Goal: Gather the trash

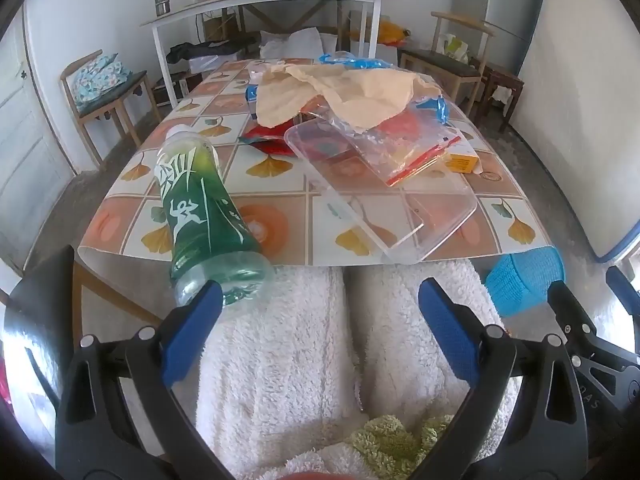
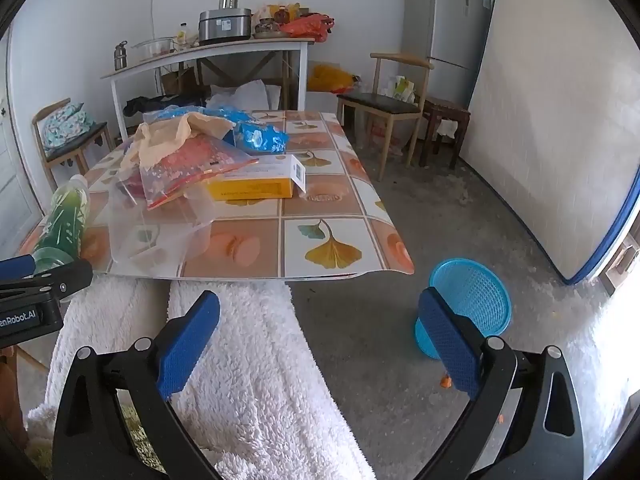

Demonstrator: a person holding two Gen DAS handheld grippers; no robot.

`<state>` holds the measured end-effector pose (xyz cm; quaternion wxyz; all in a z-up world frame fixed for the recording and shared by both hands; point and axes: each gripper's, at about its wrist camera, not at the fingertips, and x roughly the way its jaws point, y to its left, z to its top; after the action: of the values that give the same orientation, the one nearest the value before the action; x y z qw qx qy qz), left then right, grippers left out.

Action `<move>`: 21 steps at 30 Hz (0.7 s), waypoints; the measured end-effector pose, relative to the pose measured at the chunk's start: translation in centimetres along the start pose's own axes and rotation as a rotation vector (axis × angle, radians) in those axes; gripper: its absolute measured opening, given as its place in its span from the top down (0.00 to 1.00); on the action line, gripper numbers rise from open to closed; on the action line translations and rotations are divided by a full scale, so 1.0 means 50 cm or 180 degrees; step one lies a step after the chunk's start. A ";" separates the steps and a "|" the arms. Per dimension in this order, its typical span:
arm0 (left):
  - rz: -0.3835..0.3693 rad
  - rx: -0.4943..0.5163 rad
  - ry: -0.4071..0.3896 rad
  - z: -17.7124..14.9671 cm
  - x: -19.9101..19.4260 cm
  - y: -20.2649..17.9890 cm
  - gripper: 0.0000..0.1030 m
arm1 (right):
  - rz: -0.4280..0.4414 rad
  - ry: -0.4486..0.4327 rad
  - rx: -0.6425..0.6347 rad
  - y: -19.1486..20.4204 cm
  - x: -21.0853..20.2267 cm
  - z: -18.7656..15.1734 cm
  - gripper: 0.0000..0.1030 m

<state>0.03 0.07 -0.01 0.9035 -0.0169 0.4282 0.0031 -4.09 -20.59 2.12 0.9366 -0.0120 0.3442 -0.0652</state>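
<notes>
A green plastic bottle lies tilted over the near left edge of the patterned table; its base rests against the left finger of my open left gripper, which is not closed on it. The bottle also shows in the right wrist view. Trash lies on the table: a clear plastic box, a zip bag, beige paper, a yellow carton, blue wrapping. A blue mesh basket stands on the floor right of the table. My right gripper is open and empty above my lap.
My legs under a white fleecy robe are below both grippers. Chairs stand around the table. A white side table with kitchenware is at the back. A fridge and a leaning mattress are at the right.
</notes>
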 end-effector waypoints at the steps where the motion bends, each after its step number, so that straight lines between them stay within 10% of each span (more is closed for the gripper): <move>1: -0.0008 -0.0004 -0.0008 0.000 0.000 0.000 0.08 | -0.0005 -0.0009 -0.0004 0.001 0.000 -0.001 0.06; 21: 0.0020 -0.0002 -0.0035 0.001 -0.002 0.005 0.08 | -0.0009 -0.0040 -0.0020 0.002 -0.007 -0.001 0.06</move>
<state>-0.01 0.32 0.09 0.9058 -0.0159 0.4233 0.0062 -4.37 -20.44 2.29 0.9386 -0.0159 0.3385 -0.0654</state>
